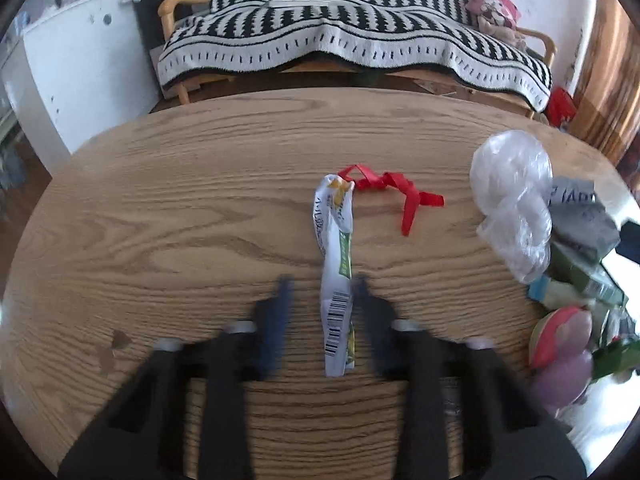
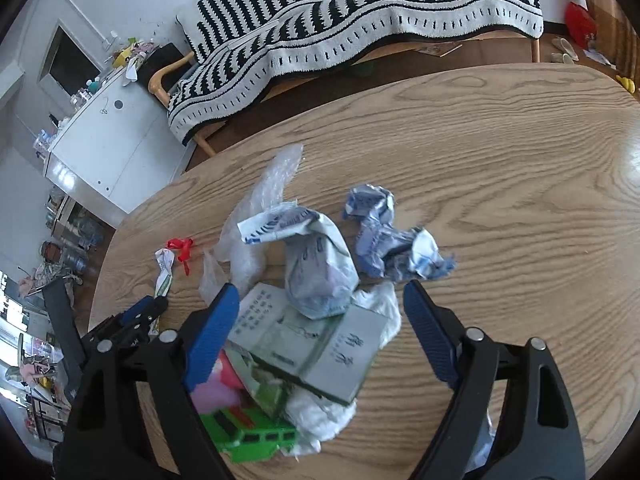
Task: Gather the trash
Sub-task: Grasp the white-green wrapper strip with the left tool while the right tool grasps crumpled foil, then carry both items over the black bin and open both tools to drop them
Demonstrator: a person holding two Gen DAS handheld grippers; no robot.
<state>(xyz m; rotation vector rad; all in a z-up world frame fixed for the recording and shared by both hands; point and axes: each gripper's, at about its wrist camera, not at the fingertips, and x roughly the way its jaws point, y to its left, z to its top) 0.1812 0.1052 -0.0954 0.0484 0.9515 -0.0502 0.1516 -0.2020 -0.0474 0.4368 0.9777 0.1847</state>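
Left claw (image 1: pixel 320 280) fingers motion-blurred around wrapper (image 1: pixel 338 272).

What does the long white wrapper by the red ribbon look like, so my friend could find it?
Look at the wooden table in front of the striped couch. Near its middle lies a red ribbon, and right beside it is the long white wrapper, lying between the left gripper's fingers. It alone is a thin twisted strip with a green stripe and a black barcode.
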